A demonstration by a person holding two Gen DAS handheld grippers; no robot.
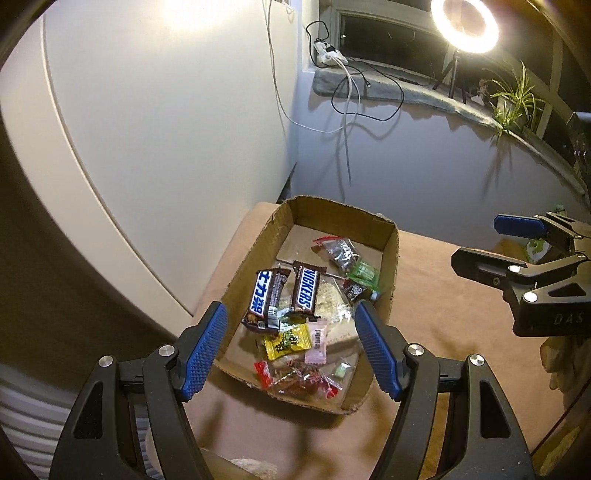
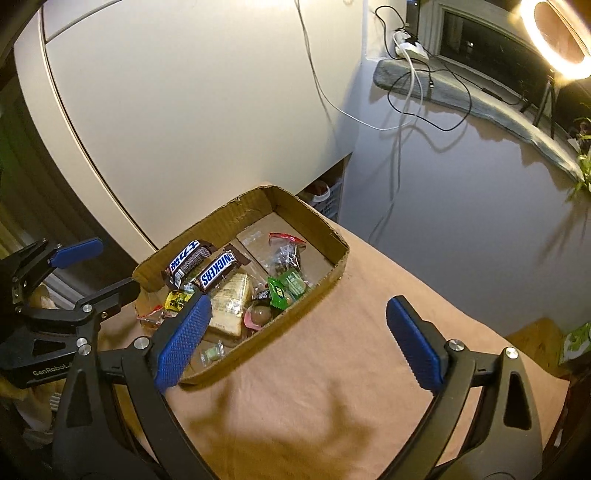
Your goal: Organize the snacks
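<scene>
A shallow cardboard tray point(image 1: 392, 266) point(image 2: 314, 300) sits on a brown cloth and holds several wrapped snacks. Two Snickers bars point(image 1: 304, 291) point(image 2: 218, 271) lie side by side near its left wall. Around them are a yellow candy point(image 1: 288, 339), a pink sachet point(image 1: 317, 341), a green packet point(image 1: 364, 275) point(image 2: 286, 290), a pale cracker pack point(image 2: 231, 306) and a clear bag with a red top point(image 1: 338, 251). My left gripper point(image 1: 291, 332) point(image 2: 96, 271) hovers open over the tray's near end, empty. My right gripper point(image 2: 299, 339) point(image 1: 495, 245) is open wide and empty, over the cloth right of the tray.
The brown cloth point(image 2: 332, 387) covers the table to the tray's right. A white rounded panel point(image 1: 166, 129) rises behind the tray. Cables point(image 1: 347, 103) hang from a sill with a ring light point(image 1: 464, 22) and a plant point(image 1: 515, 99). A green box point(image 2: 576, 343) lies at the far right.
</scene>
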